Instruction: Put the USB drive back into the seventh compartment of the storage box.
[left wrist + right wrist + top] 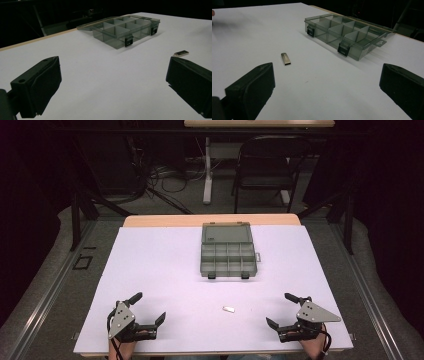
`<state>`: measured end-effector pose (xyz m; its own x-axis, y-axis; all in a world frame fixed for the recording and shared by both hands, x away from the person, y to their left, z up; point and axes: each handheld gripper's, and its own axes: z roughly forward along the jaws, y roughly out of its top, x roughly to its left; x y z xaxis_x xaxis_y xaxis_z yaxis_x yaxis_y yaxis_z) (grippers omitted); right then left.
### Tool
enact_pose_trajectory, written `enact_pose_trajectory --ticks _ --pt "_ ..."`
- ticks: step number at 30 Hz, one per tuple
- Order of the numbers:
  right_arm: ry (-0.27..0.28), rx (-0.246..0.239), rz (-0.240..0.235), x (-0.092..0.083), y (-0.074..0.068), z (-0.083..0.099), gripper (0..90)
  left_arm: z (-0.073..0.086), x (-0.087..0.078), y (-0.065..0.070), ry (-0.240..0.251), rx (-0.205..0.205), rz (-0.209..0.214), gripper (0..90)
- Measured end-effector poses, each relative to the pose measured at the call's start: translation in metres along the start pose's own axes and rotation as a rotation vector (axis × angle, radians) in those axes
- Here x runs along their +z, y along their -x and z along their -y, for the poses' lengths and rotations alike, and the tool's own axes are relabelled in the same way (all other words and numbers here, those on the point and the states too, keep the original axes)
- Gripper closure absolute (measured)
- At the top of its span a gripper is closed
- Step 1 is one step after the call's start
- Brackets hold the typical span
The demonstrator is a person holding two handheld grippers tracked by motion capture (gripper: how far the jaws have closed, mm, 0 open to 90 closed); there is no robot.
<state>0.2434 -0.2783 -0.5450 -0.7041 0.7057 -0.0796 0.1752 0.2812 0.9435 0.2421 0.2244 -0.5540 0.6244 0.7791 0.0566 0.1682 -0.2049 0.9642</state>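
Observation:
A small silver metal stick point(228, 309) lies flat on the white table, near its front edge point(181, 53) point(285, 58). Behind it, at mid-table, stands a grey see-through compartment box point(228, 251) with its lid folded back and several bare compartments point(125, 30) point(344, 33). My left gripper point(150, 309) rests at the front left, jaws wide apart with nothing between them point(112, 85). At the front right my right gripper point(281, 310) is open too, with nothing in it point(327, 85). The stick lies between the two grippers, apart from both.
The white sheet covers a wooden table point(210, 220) whose far edge shows. Beyond it stand a black chair point(267, 165), a white desk leg point(207, 170) and floor cables point(165, 180). Dark frame legs point(77, 215) flank the table.

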Motion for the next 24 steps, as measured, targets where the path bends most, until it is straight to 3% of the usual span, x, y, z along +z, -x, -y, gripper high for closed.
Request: enact_pose_trajectory --ticks 17,24 --pt "-0.014 -0.021 -0.021 0.011 -0.003 -0.005 0.0 0.0 0.0 0.0 0.001 0.003 0.005 0.1" --pt "-0.021 -0.03 -0.052 0.02 -0.004 -0.009 0.0 0.0 0.001 0.0 -0.005 0.004 0.007 0.1"
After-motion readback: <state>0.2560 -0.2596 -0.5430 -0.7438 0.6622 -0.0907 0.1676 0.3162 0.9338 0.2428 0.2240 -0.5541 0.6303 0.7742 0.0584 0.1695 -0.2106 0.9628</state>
